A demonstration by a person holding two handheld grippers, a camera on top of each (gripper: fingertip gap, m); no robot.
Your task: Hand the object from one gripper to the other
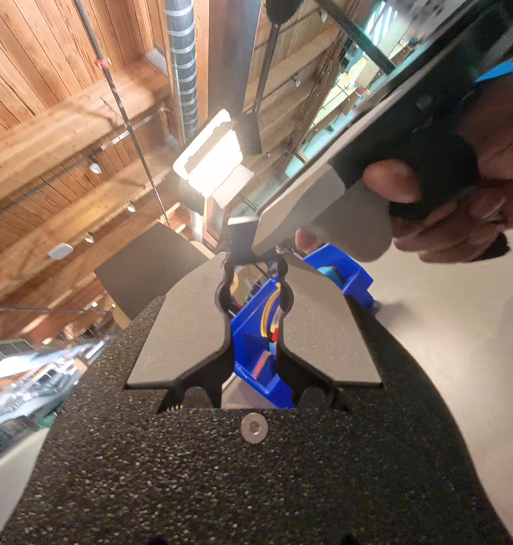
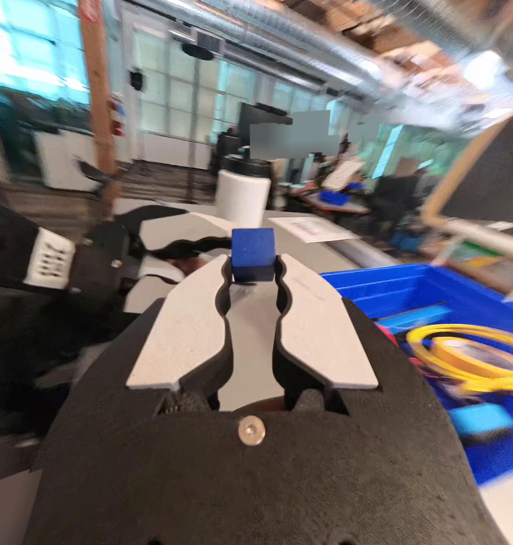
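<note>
Right gripper (image 2: 252, 267): fingers clenched on a blue cube (image 2: 252, 255), pinched between the very tips. The cube sits upright, its top face above the finger line, its lower part down between the two pads. It is held in the air over the grey table (image 2: 249, 339).

Left gripper (image 1: 253, 261): in its own view the fingers stand apart with a clear gap between them, and nothing sits in that gap, so it is released. In the right wrist view the same gripper (image 2: 224, 246) comes in from the left, lying on its side, its tips just beside the cube's left face (whether they touch the cube I cannot tell; the picture is blurred there).

In the left wrist view the right gripper (image 1: 245, 236) reaches in from the upper right, its tips meeting the tips of the left one. A hand (image 1: 467, 206) grips its black handle. The cube itself I cannot make out in this view.

Other items: a blue bin (image 2: 444, 292) stands on the table to the right of both grippers, holding a coil of yellow cable (image 2: 467, 354) and some light blue blocks (image 2: 482, 420). A white cylinder with a dark lid (image 2: 243, 194) stands farther back on the table, with a sheet of paper (image 2: 311, 228) lying near it.
</note>
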